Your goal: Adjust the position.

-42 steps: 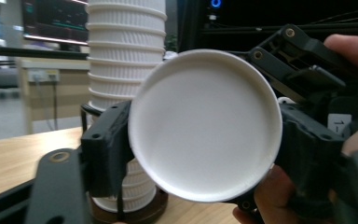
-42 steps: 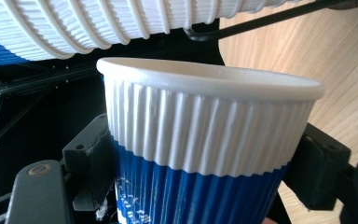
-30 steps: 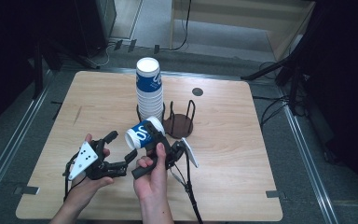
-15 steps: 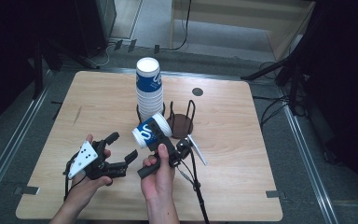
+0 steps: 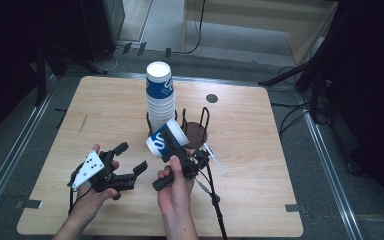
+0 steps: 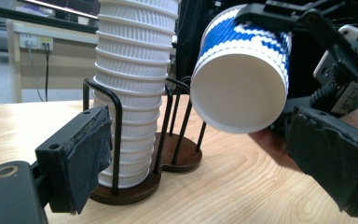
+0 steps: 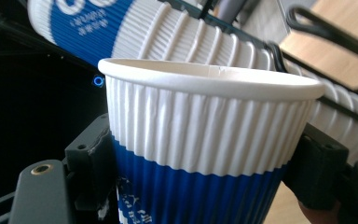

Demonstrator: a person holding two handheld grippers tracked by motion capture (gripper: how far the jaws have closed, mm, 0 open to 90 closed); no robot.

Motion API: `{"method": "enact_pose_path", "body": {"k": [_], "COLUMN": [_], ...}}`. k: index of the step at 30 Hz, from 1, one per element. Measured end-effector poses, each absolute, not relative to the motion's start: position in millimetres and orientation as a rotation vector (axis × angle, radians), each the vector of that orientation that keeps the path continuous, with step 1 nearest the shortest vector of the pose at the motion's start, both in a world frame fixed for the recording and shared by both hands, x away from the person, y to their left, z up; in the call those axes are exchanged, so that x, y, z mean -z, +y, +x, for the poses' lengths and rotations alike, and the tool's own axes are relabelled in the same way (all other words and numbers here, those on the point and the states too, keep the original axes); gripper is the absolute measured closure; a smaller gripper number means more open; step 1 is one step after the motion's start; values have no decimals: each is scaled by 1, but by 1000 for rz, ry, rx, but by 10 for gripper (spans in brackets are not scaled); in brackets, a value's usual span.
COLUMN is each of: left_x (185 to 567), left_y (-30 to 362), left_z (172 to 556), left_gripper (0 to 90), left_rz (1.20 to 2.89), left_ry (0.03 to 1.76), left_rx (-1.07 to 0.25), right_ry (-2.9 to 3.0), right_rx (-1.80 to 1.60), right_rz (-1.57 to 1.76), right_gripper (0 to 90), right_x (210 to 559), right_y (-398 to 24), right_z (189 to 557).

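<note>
Gripping a single paper cup (image 5: 166, 140) between its two black jaws, my right gripper (image 5: 177, 152) is holding it tilted in the air above the near middle of the table (image 5: 260, 190), just in front of the cup holder (image 5: 192, 135). I am seeing in the right gripper view that both pads are pressing on the blue band of the paper cup (image 7: 205, 154), below its white ribbed collar, while the rim is facing away from the camera. I am holding the left gripper (image 5: 130, 160) to the left of it, low over the wood, with its jaws standing apart and nothing between them. Looking along those jaws in the left gripper view, I am facing the white base of the paper cup (image 6: 235, 95), with the right gripper (image 6: 307, 28) clamped round its blue side. Beyond the held cup, the stack of cups (image 5: 159, 97) is standing upright in the left ring of the cup holder, a dark double base with black wire uprights; the ribbed sides of the stack of cups (image 6: 133, 84) are rising between those wires. Beside it, the right ring of the cup holder (image 6: 179, 156) is showing its bare brown base. A grey round disc (image 5: 211, 98) is lying flush in the table farther back, well apart from the holder.
</note>
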State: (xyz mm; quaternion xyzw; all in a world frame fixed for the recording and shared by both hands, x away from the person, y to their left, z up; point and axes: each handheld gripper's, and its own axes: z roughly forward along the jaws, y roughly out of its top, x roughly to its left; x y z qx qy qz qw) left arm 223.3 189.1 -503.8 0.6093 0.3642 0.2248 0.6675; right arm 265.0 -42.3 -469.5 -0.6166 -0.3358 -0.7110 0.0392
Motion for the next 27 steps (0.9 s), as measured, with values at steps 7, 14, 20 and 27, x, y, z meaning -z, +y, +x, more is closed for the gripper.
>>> {"method": "enact_pose_path", "body": {"k": [7,14,20,27], "left_x": [505,507,508,509], "left_y": [190,191,191,193], "left_z": [225,225,226,227], "left_gripper": [81,81,81,81], "left_rz": [1379,1380,1385,1387], "left_ry": [838,847,855,868], "left_rx": [-499,-492,-487,-485], "right_ry": [-1142,-1348,-1528,-1715], "right_rx": [2278,2337,2377,2398], "right_rz": [-1887,-1901,-1883,-1887], "right_gripper": [214,214,213,211], "right_x": [465,463,459,458], "right_y": [-47,-52,-54,-60], "right_z": [262,262,261,261]}}
